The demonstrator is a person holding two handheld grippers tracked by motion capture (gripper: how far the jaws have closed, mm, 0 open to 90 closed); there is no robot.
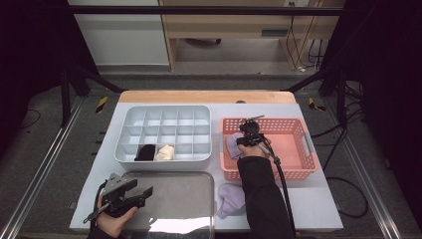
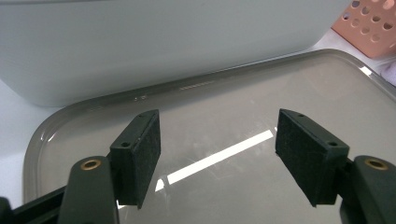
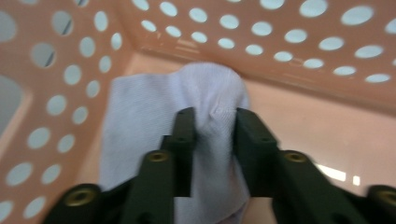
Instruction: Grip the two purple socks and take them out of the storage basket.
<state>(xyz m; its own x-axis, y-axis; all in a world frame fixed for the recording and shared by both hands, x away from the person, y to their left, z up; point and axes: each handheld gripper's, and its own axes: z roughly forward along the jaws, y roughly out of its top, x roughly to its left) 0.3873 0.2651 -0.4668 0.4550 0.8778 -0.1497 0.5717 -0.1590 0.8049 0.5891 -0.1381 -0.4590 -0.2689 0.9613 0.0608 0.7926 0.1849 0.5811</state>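
Carefully, with my right gripper [image 3: 212, 140] clenched on the lilac sock [image 3: 187, 112], I needed a straight lift clear of the pink basket [image 3: 299, 60], my left gripper [image 2: 217, 158] idling agape.

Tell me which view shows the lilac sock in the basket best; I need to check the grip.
The right gripper view: the lilac sock is close up, bunched between the right claw pads inside the pink basket. The high view shows a small lilac patch beside that claw.
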